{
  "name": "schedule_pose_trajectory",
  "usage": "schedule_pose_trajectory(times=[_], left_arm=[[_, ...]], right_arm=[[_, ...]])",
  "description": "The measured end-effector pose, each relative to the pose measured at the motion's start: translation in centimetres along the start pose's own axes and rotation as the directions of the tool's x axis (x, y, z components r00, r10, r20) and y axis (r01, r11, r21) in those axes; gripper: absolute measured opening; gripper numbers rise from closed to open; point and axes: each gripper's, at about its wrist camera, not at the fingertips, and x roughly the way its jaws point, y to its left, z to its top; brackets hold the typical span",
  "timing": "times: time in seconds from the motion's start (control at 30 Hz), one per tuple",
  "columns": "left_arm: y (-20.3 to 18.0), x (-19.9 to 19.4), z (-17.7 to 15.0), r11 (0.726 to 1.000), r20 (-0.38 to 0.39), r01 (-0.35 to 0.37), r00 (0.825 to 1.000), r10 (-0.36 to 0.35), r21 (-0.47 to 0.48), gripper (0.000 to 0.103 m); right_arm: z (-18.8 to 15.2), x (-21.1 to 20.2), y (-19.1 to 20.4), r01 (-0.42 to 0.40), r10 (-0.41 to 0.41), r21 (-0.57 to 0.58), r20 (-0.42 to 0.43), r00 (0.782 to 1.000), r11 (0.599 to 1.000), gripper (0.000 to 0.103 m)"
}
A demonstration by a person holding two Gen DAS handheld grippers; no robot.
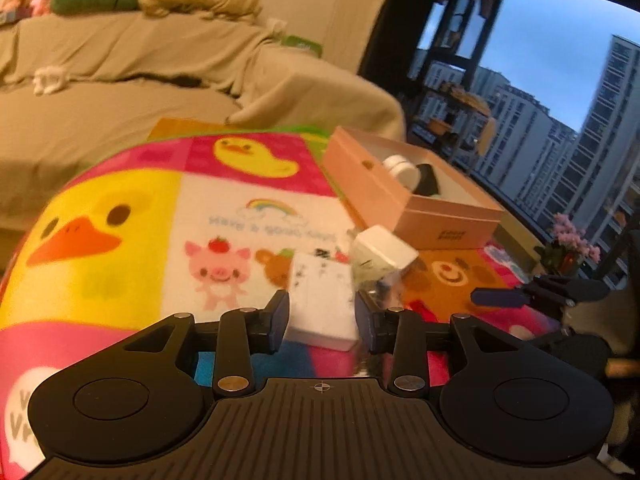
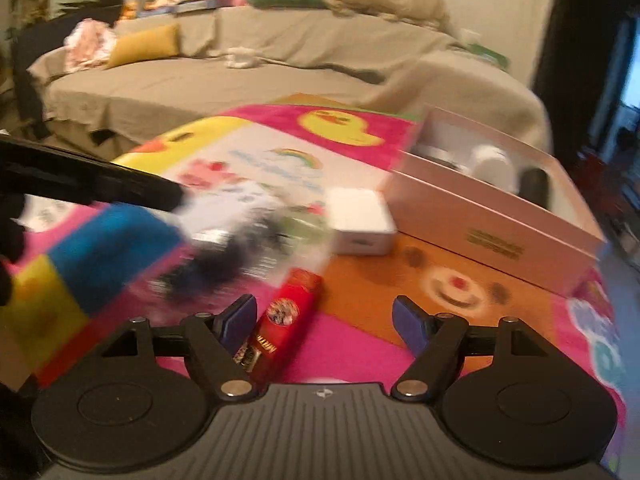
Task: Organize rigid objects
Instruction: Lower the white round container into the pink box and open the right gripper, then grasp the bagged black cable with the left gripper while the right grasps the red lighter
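Note:
In the left wrist view a small white box (image 1: 322, 308) rests on the cartoon mat (image 1: 120, 240) between the pads of my left gripper (image 1: 323, 318). The pads stand close to its sides without visibly pressing. A second white box (image 1: 384, 256) lies tilted just beyond, beside blurred clear packaging (image 1: 378, 294). My right gripper (image 2: 324, 320) is open over the mat (image 2: 440, 280). A red packet (image 2: 288, 320) lies between its jaws, close to the left finger. A white block (image 2: 360, 220) sits ahead. The pink open box (image 2: 500, 232) holds a white jar (image 2: 492, 164) and a dark item (image 2: 534, 188).
The pink box (image 1: 412, 204) stands at the mat's far right. A draped sofa (image 1: 120, 60) runs behind the mat. A large window (image 1: 540, 80) and a flower pot (image 1: 572, 240) are to the right. The left gripper's black body (image 2: 80, 180) crosses the right wrist view's left side, blurred.

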Motion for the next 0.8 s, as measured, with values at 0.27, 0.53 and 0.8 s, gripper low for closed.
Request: schedule_pose_trajectory(times=[0.27, 0.53, 0.8], left_arm=[[-3.5, 2.5, -0.7, 0.995, -0.072, 0.029, 0.997, -0.022, 0.100, 0.040], [-6.9, 4.4, -1.1, 0.978, -0.094, 0.015, 0.996, 0.005, 0.208, 0.041], [-8.3, 6.9, -1.9, 0.970, -0.140, 0.025, 0.990, 0.009, 0.243, 0.042]], right_arm=[[-2.5, 0.5, -7.2, 0.165, -0.160, 0.199, -0.041, 0.986, 0.966, 0.083], [-3.3, 0.4, -8.5, 0.144, -0.142, 0.280, -0.030, 0.989, 0.949, 0.086], [-3.5, 0.4, -8.6, 0.127, -0.129, 0.300, -0.015, 0.992, 0.945, 0.086]])
